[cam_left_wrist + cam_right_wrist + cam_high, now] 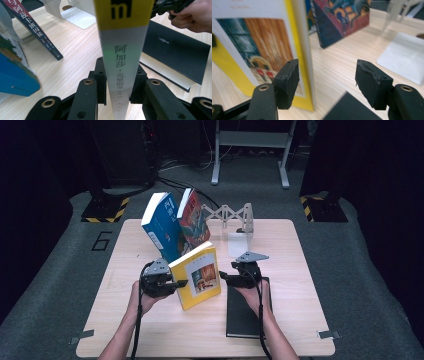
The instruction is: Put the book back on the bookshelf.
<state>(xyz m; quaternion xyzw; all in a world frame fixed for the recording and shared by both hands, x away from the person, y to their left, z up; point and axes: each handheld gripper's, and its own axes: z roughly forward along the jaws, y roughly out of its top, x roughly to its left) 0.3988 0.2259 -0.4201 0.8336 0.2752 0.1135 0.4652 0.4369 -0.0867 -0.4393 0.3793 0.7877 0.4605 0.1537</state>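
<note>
A yellow and white book (197, 277) stands tilted on the wooden table (150, 330). My left gripper (179, 283) is shut on its spine (122, 50), with a pad pressing on each side. My right gripper (223, 276) is open at the book's other edge. In the right gripper view its jaws (329, 77) stand wide apart, the left one in front of the yellow cover (249, 37), and nothing is pressed between them.
Behind the yellow one, a blue book (161, 225) and a red-covered book (194, 220) lean to the left. A white folding bookend (239, 227) stands at the back. Under my right hand a black book (245, 312) lies flat.
</note>
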